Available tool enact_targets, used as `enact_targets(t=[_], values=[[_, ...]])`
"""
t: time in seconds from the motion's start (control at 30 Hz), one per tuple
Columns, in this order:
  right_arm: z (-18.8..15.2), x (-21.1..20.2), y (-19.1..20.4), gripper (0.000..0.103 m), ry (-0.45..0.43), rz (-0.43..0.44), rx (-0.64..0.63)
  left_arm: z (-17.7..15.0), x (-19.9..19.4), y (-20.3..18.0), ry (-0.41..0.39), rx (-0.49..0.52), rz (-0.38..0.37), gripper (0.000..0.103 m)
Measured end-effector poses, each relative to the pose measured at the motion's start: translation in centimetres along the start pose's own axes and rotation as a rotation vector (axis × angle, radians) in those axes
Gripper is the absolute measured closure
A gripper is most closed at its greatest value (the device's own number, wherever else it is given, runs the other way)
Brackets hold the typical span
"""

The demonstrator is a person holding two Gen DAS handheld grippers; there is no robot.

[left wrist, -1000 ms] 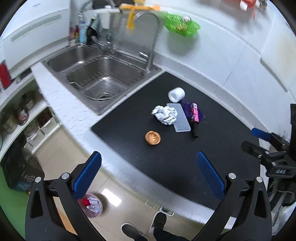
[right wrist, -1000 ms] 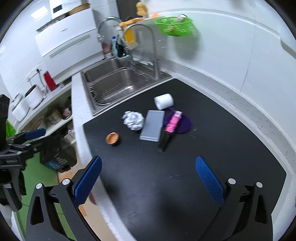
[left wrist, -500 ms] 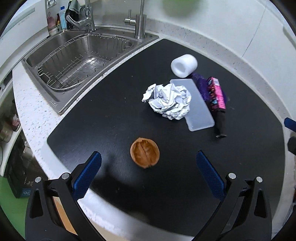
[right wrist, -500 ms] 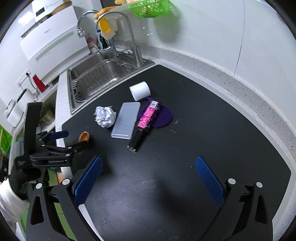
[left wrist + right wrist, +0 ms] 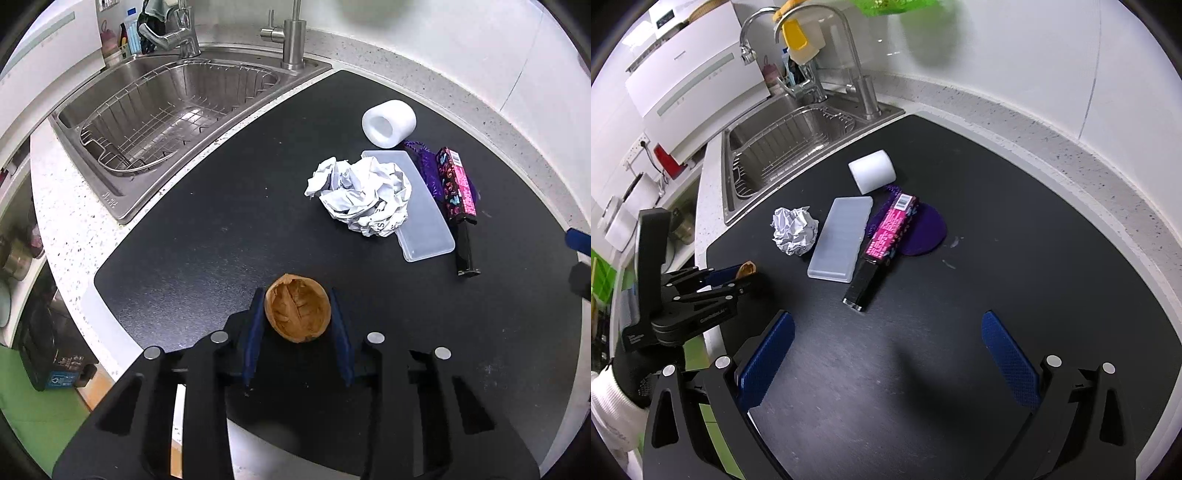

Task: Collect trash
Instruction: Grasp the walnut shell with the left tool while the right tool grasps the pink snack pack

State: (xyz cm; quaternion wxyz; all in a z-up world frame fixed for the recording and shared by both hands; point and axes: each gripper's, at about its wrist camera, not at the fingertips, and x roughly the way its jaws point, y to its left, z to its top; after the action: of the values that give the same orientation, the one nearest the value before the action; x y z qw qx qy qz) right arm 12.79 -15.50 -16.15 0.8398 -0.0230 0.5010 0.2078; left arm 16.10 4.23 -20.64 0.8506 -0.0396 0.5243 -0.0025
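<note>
A brown walnut shell half [image 5: 297,313] sits on the black mat [image 5: 207,240] between the fingers of my left gripper [image 5: 297,325], which is shut on it. In the right wrist view the shell [image 5: 747,268] shows at the left mat edge in that gripper. A crumpled white paper ball [image 5: 364,195] [image 5: 794,229], a clear plastic lid [image 5: 413,206] [image 5: 842,238], a white foam roll [image 5: 388,123] [image 5: 872,170], a pink and black wrapper [image 5: 455,186] [image 5: 886,236] and a purple piece [image 5: 923,229] lie further in. My right gripper [image 5: 886,354] is open and empty above the near mat.
A steel sink [image 5: 173,99] [image 5: 783,144] with a wire rack and taps lies left of the mat. A white wall [image 5: 1015,55] runs behind the counter. The counter edge [image 5: 74,236] drops to shelves and floor at the left.
My left gripper moved forward and down to the walnut shell and closed on it. My right gripper moved slightly closer to the mat and stayed open.
</note>
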Motion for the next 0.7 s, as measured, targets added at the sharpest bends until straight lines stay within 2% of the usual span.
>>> enact_targets(t=[0.17,0.37,0.5,0.57,0.6,0.67,0.7], values=[[0.6,2.4,0.9,0.006,0.041,-0.016,0.019,0.1,-2.2,0.4,-0.025,-0.003,-0.014,0.069],[0.8,6.4,1.7,0.006,0.117,-0.080,0.039,0.0,-4.5,1.8,-0.053,-0.005,-0.027,0.069],[1.0,7.9,1.9,0.006,0.136,-0.117,0.059,-0.3,-5.3,2.7,-0.064,-0.014,-0.034,0.069],[1.1,8.5,2.1,0.012,0.140,-0.128,0.060,-0.5,-5.5,3.2,-0.067,-0.017,-0.038,0.069],[1.1,8.8,2.2,0.024,0.144,-0.140,0.057,-0.6,-5.6,3.4,-0.067,-0.020,-0.039,0.069],[1.4,9.0,2.6,0.032,0.138,-0.178,0.040,-0.8,-5.7,3.9,-0.066,-0.025,-0.042,0.069],[1.5,9.0,2.7,0.040,0.136,-0.184,0.040,-0.9,-5.7,4.2,-0.066,-0.029,-0.044,0.069]])
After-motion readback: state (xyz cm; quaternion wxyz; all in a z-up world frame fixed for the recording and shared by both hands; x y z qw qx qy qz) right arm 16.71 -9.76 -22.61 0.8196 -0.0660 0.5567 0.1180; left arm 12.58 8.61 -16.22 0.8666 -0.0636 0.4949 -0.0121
